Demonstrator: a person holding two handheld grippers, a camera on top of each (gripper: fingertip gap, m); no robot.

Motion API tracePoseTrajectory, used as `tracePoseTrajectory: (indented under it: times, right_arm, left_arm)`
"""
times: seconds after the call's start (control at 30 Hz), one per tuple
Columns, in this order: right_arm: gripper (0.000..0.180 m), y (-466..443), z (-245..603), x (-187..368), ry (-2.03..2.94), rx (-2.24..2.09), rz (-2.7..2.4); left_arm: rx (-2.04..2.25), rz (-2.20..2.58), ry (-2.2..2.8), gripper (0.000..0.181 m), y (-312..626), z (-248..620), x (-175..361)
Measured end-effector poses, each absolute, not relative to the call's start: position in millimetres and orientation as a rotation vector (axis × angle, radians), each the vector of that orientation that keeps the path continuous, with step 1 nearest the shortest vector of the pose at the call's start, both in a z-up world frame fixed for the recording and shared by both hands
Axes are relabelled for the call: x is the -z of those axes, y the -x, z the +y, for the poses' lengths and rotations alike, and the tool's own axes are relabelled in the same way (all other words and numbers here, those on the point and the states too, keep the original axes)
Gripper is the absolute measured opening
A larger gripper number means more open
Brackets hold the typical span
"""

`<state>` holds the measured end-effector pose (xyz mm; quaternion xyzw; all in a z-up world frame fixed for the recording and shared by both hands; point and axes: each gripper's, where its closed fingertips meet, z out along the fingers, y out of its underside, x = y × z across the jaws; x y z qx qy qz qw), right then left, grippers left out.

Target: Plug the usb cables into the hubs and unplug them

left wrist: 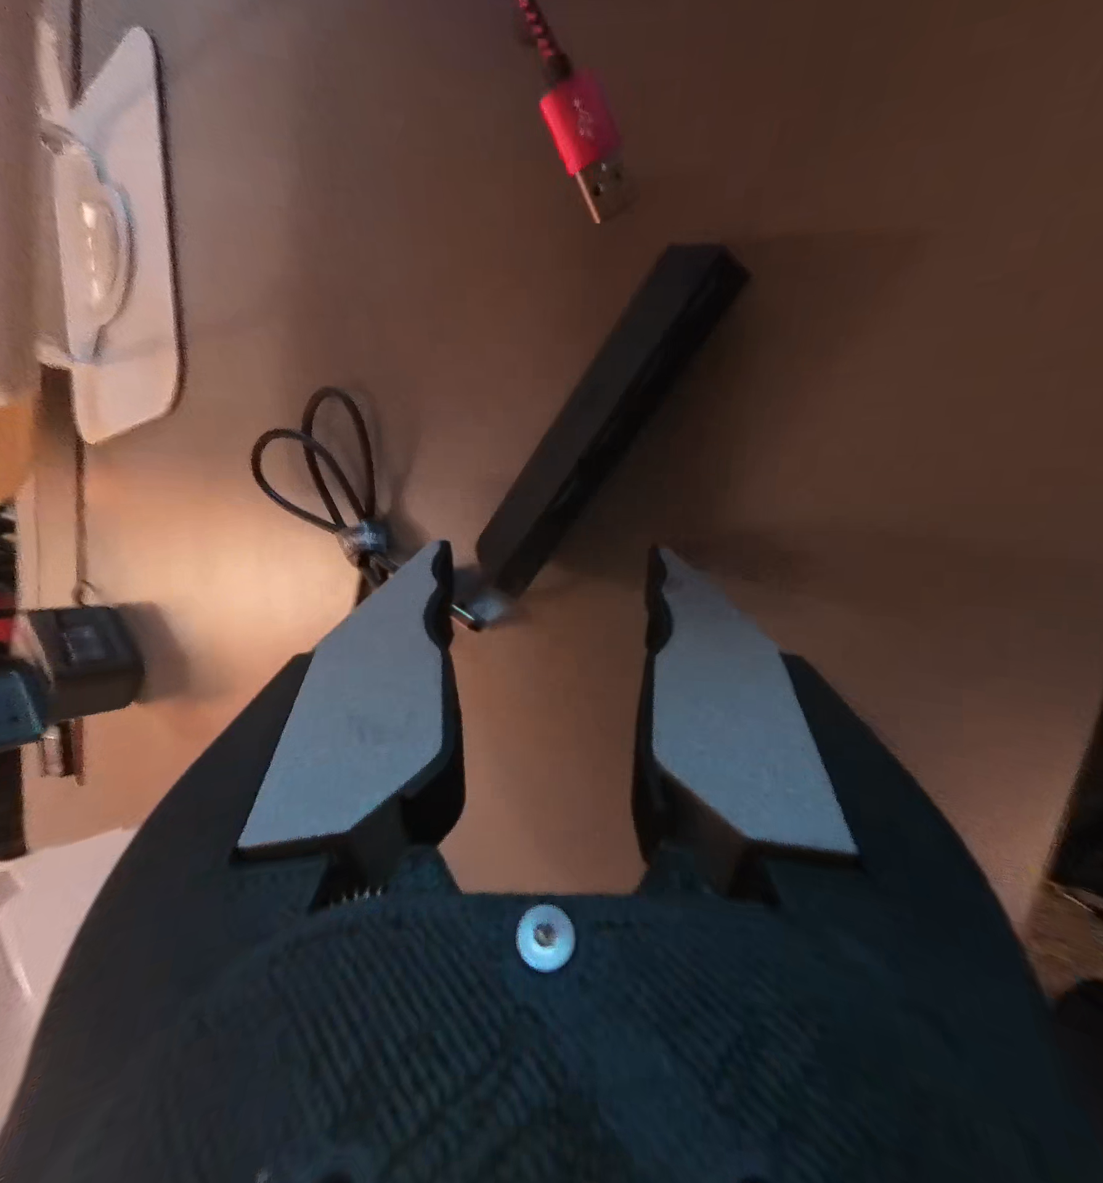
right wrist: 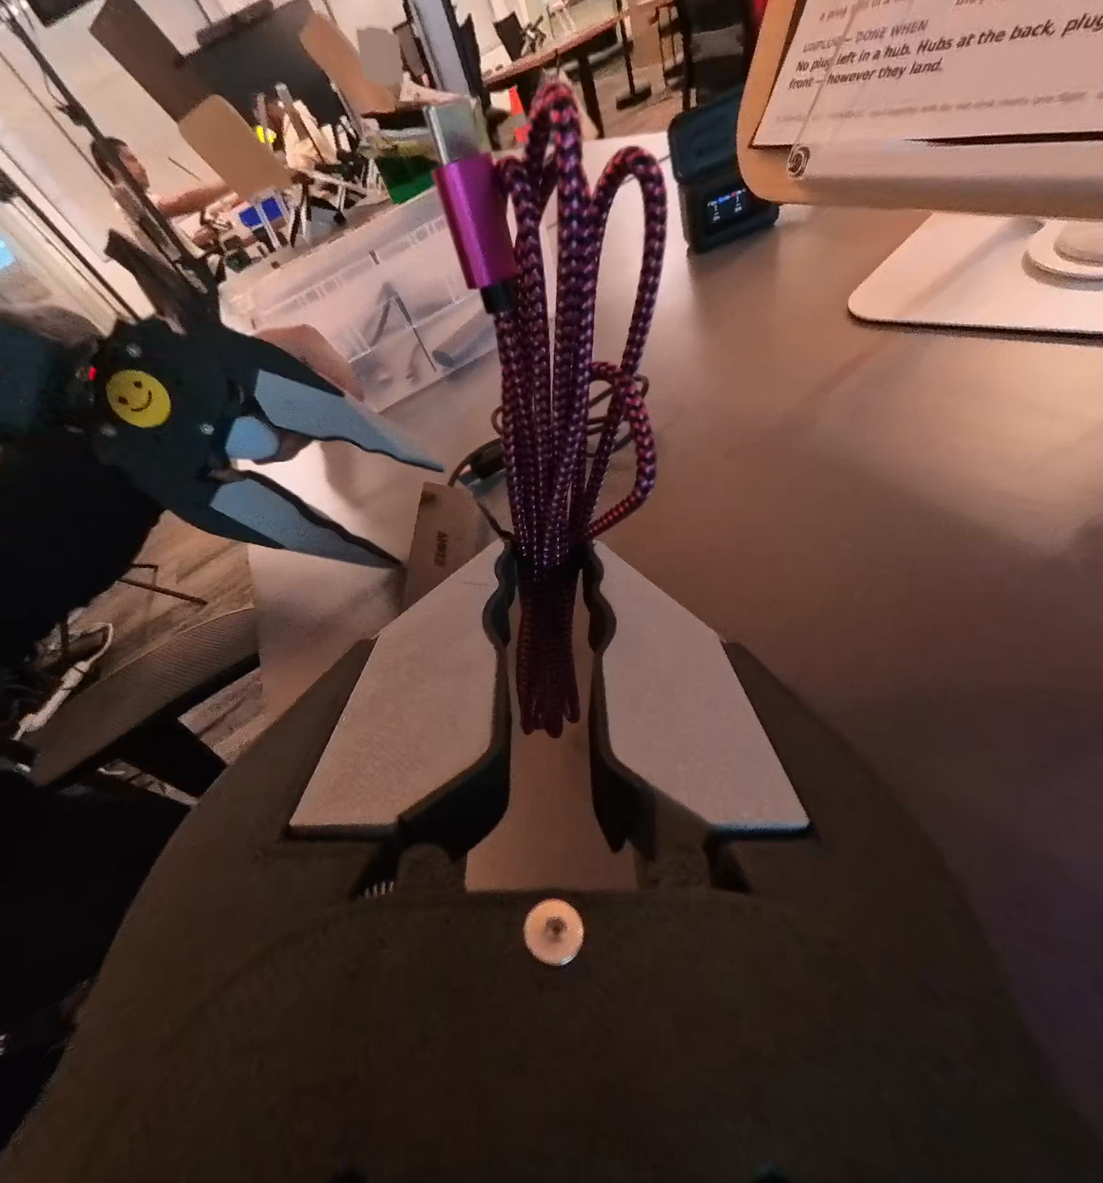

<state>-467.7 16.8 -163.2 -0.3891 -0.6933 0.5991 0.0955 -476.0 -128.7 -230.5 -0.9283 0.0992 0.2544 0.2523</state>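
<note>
No plug seated yet. Left gripper (left wrist: 549, 586), fingers apart, over black hub (left wrist: 606, 422) mid-frame on table (left wrist: 856, 448); red plug (left wrist: 584, 144) loose above. Right gripper (right wrist: 546, 576) clamped on purple cable (right wrist: 562, 384) bundle, centre frame. Plugging, unplugging seemingly ahead.

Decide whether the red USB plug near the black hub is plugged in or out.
Out. The red USB plug lies on the table, its metal end bare, clear of the black hub.
</note>
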Motion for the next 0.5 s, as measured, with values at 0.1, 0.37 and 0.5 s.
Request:
tracePoseTrajectory:
  times: [0.1, 0.37, 0.5]
  right_arm:
    - [0.018, 467, 14, 165, 1.173, -1.827, -2.079]
    - [0.049, 488, 51, 201, 1.128, -1.154, -2.032]
    - [0.068, 483, 56, 190, 1.096, -1.071, -2.055]
  left_arm:
    - [-0.896, 0.409, 2.45, 0.049, 497, -120, 226]
    - [-1.011, 0.547, 2.436, 0.008, 509, -113, 236]
    - [-0.731, 0.362, 2.5, 0.008, 493, -112, 227]
